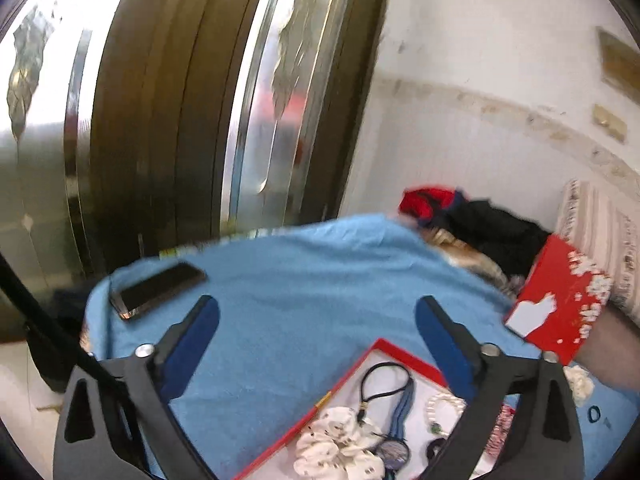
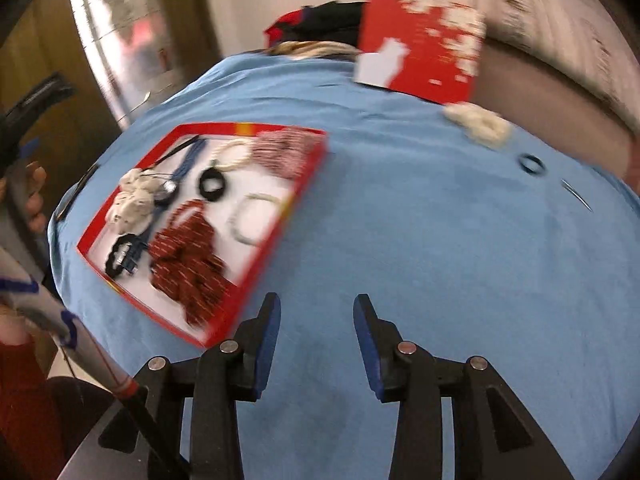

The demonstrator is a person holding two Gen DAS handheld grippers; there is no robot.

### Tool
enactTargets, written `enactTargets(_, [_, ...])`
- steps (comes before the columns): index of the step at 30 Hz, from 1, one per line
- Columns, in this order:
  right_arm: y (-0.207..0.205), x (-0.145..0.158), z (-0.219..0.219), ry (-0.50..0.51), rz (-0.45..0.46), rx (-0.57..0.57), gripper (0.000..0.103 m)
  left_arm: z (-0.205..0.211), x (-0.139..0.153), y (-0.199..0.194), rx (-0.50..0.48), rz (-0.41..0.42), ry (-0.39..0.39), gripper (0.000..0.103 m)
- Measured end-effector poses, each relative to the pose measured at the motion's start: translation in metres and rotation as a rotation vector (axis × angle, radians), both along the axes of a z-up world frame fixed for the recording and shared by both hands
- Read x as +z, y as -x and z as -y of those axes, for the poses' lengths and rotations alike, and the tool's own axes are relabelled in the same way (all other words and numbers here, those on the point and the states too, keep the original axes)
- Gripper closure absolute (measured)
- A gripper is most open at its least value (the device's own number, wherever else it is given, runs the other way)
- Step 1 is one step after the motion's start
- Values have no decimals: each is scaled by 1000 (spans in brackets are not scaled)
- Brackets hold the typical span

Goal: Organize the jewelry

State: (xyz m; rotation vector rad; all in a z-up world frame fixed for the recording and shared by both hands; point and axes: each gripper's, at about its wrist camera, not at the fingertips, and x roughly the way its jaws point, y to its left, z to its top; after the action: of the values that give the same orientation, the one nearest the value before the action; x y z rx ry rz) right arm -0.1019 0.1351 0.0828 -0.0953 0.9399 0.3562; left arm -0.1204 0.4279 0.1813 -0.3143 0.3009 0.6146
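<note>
With both the left gripper point(image 1: 318, 320) and right gripper point(image 2: 317, 312) spread and empty, the dark ring point(image 2: 531, 164) far ahead-right of the right fingers could skid across the blue cloth point(image 2: 400, 240) instead of reaching the red box point(image 2: 256, 240) ahead-left.

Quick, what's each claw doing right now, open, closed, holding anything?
Left claw: open, holding nothing.
Right claw: open, holding nothing.

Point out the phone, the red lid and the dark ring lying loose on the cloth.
phone point(image 1: 160, 291), left wrist view, middle of its dark screen.
red lid point(image 2: 424, 46), right wrist view, plain red middle of its top.
dark ring point(image 2: 531, 165), right wrist view, on its band.
</note>
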Motion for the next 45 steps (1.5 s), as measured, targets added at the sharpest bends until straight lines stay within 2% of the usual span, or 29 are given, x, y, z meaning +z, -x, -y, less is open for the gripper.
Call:
enactTargets(4, [24,14,32,29,74,-59,58,35,17,43,-58,8,-25,0])
enactTargets(8, [43,27,42,13,115,-62,56,62,15,88,-57,-17,-5,0])
enactTargets(10, [48,29,40,1,129,-48,55,71,10,103,-53,-76,-3,0])
enactTargets(13, [59,33,34,-10,149,-18,51,84,2,115,-98,-174,-1,0])
enactTargets(15, [63,32,31,-13,156,-5,49,94,-3,121,-138,-210,0,0])
enactTargets(23, [77,27,30,15,163,14,48,142,-21,116,-240,-327,-14,0])
enactTargets(29, [76,26,35,18,152,-5,46,156,-36,110,-294,-392,68,0])
enactTargets(34, [76,21,32,31,140,-1,46,163,-49,105,-302,-469,63,0])
enactTargets(45, [76,11,18,76,126,13,43,166,-63,106,-319,-504,51,0])
